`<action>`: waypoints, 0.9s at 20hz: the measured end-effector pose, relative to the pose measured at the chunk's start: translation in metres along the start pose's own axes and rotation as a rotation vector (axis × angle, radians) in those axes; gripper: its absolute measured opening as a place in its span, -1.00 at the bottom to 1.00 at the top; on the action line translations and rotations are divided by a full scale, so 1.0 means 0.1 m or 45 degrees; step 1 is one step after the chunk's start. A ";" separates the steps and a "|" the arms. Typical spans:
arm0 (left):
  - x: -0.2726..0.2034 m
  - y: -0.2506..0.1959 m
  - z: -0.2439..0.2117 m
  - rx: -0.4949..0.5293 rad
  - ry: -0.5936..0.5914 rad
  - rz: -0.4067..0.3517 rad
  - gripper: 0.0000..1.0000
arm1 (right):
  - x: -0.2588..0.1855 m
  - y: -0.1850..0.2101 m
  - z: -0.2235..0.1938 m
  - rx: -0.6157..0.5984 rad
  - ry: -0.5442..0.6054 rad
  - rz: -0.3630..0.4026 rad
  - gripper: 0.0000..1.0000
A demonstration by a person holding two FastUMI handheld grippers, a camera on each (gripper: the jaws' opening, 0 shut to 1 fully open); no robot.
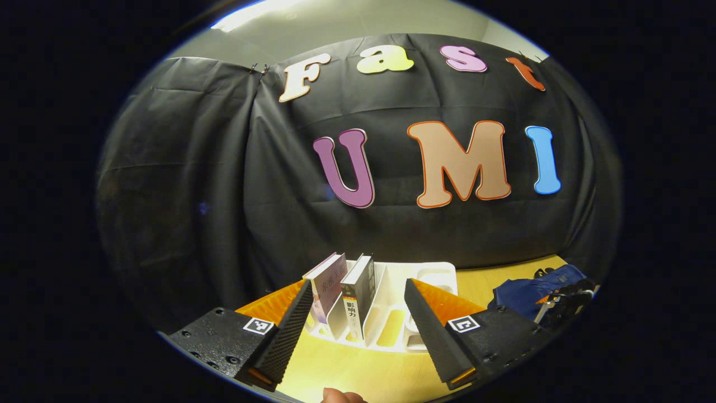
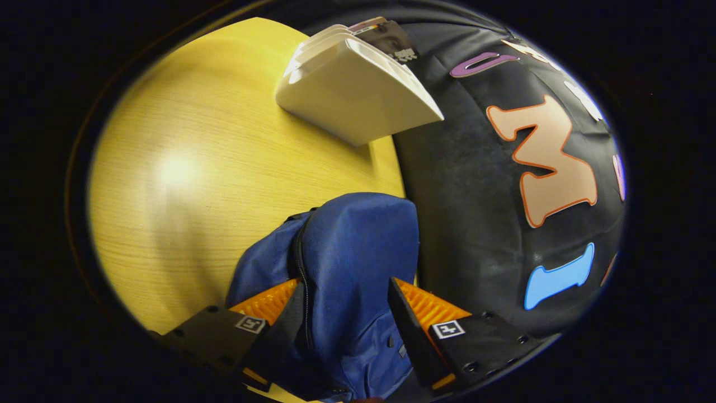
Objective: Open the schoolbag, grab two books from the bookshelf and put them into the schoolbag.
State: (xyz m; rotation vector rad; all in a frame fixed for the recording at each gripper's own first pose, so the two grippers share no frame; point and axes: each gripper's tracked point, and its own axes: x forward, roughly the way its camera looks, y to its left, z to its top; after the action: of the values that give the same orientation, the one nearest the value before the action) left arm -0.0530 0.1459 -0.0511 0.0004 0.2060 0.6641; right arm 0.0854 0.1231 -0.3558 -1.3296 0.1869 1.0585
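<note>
In the left gripper view, a white slotted bookshelf [image 1: 417, 280] stands on the table by the black cloth wall. It holds two upright books: a pale purple one [image 1: 327, 282] and a dark one [image 1: 358, 294]. My left gripper [image 1: 358, 285] is open, a short way in front of the shelf, and the books show between its fingers [image 1: 291, 330]. The blue schoolbag [image 1: 531, 291] lies to the right. In the right gripper view, my right gripper [image 2: 347, 282] stands open over the schoolbag [image 2: 358, 246]. Its fingers stand either side of the bag's top, and the dark zipper [image 2: 302, 268] runs close to one finger.
The yellow wooden table [image 2: 190, 168] spreads wide beside the bag. The bookshelf [image 2: 352, 89] sits at the table's far edge against the cloth wall, with book tops [image 2: 386, 33] poking out behind it. A fingertip of the person's hand [image 1: 341, 396] shows at the bottom.
</note>
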 end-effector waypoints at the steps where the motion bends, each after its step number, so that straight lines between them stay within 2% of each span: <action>1: 0.00 -0.01 -0.02 -0.007 0.009 -0.005 0.92 | -0.03 0.05 -0.05 0.008 0.033 0.046 0.27; 4: 0.00 -0.01 0.02 -0.004 -0.007 -0.012 0.93 | 0.06 0.07 -0.11 0.003 0.136 0.049 -0.78; 6: 0.03 0.00 0.02 -0.007 -0.005 -0.012 1.00 | 0.05 0.11 -0.11 0.082 0.193 0.077 -0.81; 8: 0.03 0.02 0.02 -0.008 -0.003 -0.008 0.92 | 0.06 0.14 -0.11 0.230 0.190 0.132 -0.88; 9: 0.03 0.03 0.01 -0.010 -0.006 -0.006 1.00 | 0.08 0.11 -0.15 0.319 0.206 0.156 -0.99; 10: 0.05 0.03 0.03 -0.011 -0.013 -0.005 0.93 | 0.07 0.09 -0.15 0.406 0.223 0.181 -0.92; 12: 0.08 0.07 0.06 0.004 -0.016 0.003 0.92 | 0.04 0.01 -0.12 0.545 0.227 0.207 -0.93; 14: 0.13 0.13 -0.03 0.029 0.031 0.018 0.93 | -0.01 -0.11 -0.12 0.667 0.203 0.213 -0.93; 15: 0.14 0.12 -0.08 0.026 0.057 0.015 1.00 | -0.05 -0.20 -0.11 0.729 0.187 0.209 -0.93; 16: 0.17 0.12 -0.12 0.016 0.076 0.007 0.93 | -0.10 -0.29 -0.10 0.791 0.174 0.204 -0.93; 17: 0.18 0.12 -0.16 0.010 0.098 0.001 1.00 | -0.14 -0.38 -0.10 0.854 0.158 0.197 -0.93; 18: 0.22 0.12 -0.20 0.011 0.118 -0.001 0.92 | -0.18 -0.48 -0.12 0.929 0.143 0.184 -0.98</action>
State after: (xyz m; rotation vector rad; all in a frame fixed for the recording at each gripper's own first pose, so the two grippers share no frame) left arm -0.0477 0.1674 -0.0740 -0.0221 0.2983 0.6626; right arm 0.1151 0.1102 -0.3143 -0.7161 0.6920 0.9054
